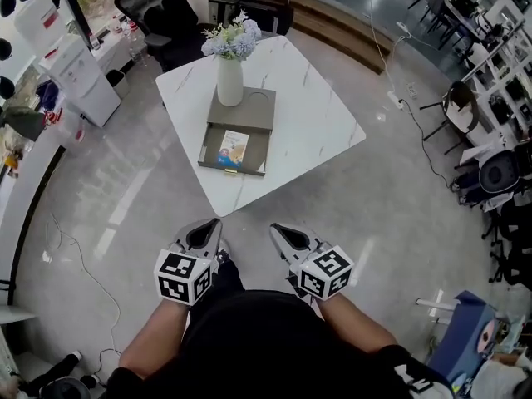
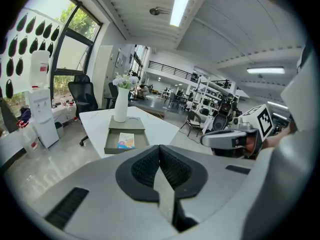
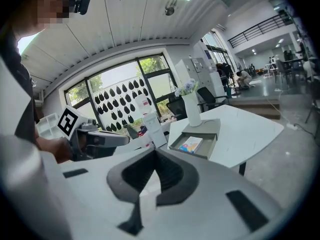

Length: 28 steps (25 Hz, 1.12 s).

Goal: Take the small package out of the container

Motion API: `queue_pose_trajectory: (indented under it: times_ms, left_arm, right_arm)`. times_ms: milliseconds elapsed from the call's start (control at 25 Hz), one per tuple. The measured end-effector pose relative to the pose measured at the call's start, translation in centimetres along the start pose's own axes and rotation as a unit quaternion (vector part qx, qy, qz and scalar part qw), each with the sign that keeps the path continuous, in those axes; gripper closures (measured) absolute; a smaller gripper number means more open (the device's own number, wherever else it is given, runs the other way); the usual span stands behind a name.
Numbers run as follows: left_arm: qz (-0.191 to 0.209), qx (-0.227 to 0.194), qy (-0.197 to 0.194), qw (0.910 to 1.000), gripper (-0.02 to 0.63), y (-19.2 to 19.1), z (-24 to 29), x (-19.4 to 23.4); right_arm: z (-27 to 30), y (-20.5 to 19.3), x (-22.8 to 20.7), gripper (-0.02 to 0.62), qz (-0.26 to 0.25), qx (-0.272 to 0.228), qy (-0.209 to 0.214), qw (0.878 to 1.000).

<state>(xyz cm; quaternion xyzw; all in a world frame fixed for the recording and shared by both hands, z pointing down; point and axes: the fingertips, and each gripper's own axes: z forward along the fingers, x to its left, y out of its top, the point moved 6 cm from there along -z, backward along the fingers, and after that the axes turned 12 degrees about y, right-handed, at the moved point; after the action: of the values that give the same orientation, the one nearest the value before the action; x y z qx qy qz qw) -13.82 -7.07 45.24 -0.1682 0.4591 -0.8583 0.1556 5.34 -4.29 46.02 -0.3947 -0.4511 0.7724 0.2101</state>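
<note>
Held left gripper [image 1: 214,223] with fingers [image 2: 145,169] pressed together, nothing between them. Held right gripper [image 1: 276,229] the same way, fingers [image 3: 170,172] closed pad against pad, empty. Positioned both grippers side by side, slightly apart, tips angled forward and down over the grey floor [image 1: 374,214], short of the counter's near corner.

Located white marbled counter [image 1: 320,98] ahead of both sets of fingers, well apart from them. Located container [image 1: 256,151], an open grey tray, on the counter close to that near corner, straight ahead of the fingers. Found small package [image 1: 233,149] lying flat inside the container, printed face up, toward the side ahead of the left fingers.

Noted white vase [image 1: 229,81] of pale flowers [image 1: 233,38] standing just beyond the container. Noted office chairs [image 1: 158,11] past the counter and a water dispenser [image 1: 79,77] far off to the left.
</note>
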Motion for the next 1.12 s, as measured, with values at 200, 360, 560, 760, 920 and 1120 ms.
queue_pose_trajectory:
  times_ms: [200,360,560,760,920,1120]
  left_arm:
    - [0.022,-0.004,-0.026,0.9994,0.604,4.0,4.2,4.1]
    - [0.031,-0.007,-0.046,0.9985,0.604,6.6,6.8,7.0]
    - [0.037,0.000,-0.066,0.9971,0.604,8.2,9.5,9.9]
    - [0.049,0.018,-0.078,0.9956,0.604,8.6,11.9,11.6]
    - [0.054,0.021,-0.093,0.9940,0.604,9.0,13.3,11.6]
    - [0.053,0.016,-0.092,0.9942,0.604,9.5,14.6,11.4]
  right_arm:
    - [4.5,3.2,-2.5,0.595,0.002,0.000,-0.024,1.000]
    - [7.9,5.1,-3.8,0.595,0.003,0.007,-0.036,0.999]
    - [11.1,6.0,-5.6,0.595,0.017,0.015,-0.055,0.998]
    - [12.6,6.7,-6.5,0.595,0.027,0.005,-0.074,0.997]
    - [12.6,7.3,-7.7,0.595,0.030,-0.003,-0.089,0.996]
    - [12.8,7.9,-8.8,0.595,0.023,-0.002,-0.088,0.996]
